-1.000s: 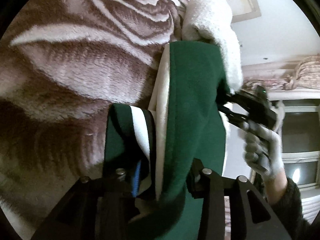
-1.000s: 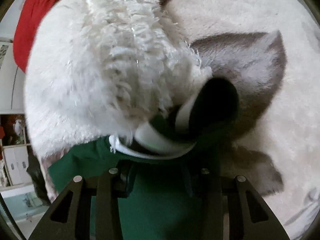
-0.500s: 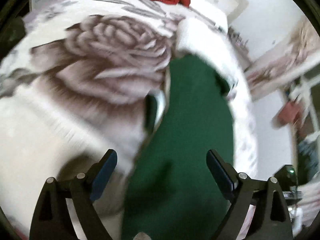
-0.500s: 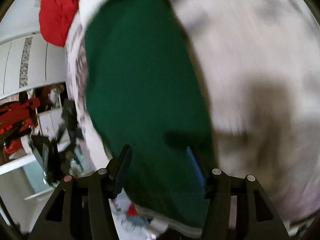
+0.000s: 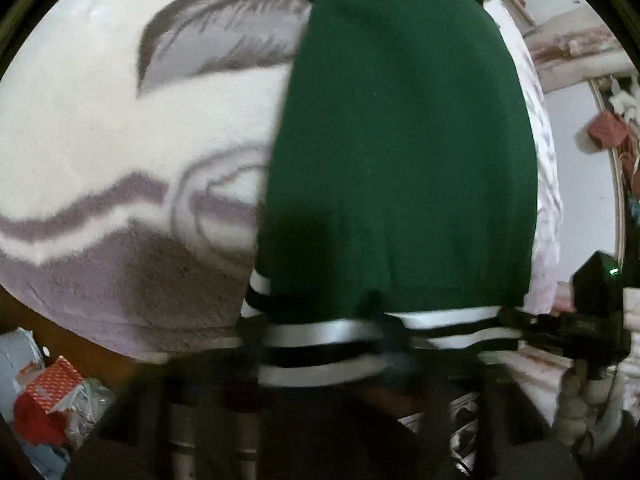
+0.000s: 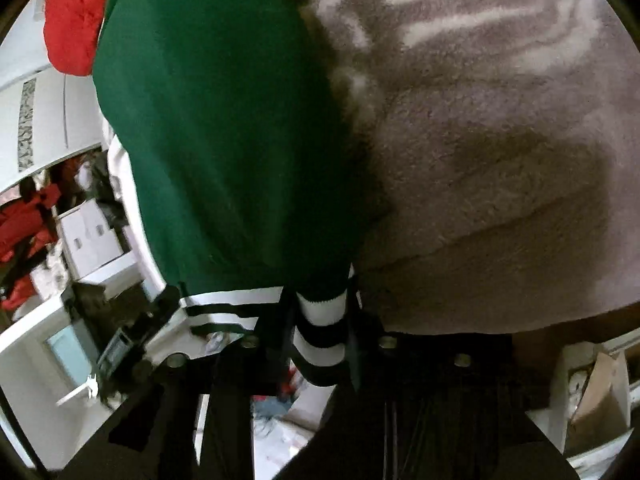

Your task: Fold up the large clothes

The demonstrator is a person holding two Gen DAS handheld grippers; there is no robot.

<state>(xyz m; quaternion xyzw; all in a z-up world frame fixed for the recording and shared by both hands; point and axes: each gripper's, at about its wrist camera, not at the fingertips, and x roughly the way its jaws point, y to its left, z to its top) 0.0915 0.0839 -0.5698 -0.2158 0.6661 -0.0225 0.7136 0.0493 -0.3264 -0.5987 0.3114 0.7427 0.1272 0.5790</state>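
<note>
A dark green garment (image 5: pixel 400 140) lies flat on a fleece blanket with a grey flower pattern (image 5: pixel 120 128). Its white-and-black striped hem (image 5: pixel 320 336) is at the near bed edge. My left gripper (image 5: pixel 324 332), blurred, is closing with the hem between its fingers. In the right wrist view the same garment (image 6: pixel 220 120) fills the left half. There my right gripper (image 6: pixel 320 320) is closing on the striped hem corner (image 6: pixel 320 312), its fingers tight against both sides. Each gripper shows in the other's view: the right gripper (image 5: pixel 560 324) and the left gripper (image 6: pixel 136 332).
The blanket (image 6: pixel 500 160) ends at the bed edge near both grippers. A red cloth (image 6: pixel 72 20) lies at the far end of the bed. A red box and bags (image 5: pixel 52 392) sit on the floor, as do white boxes (image 6: pixel 92 236) and a cardboard box (image 6: pixel 592 400).
Both grippers let go of the garment's far part, swept back along it with jaws open, and now close on the striped hem at the near bed edge.
</note>
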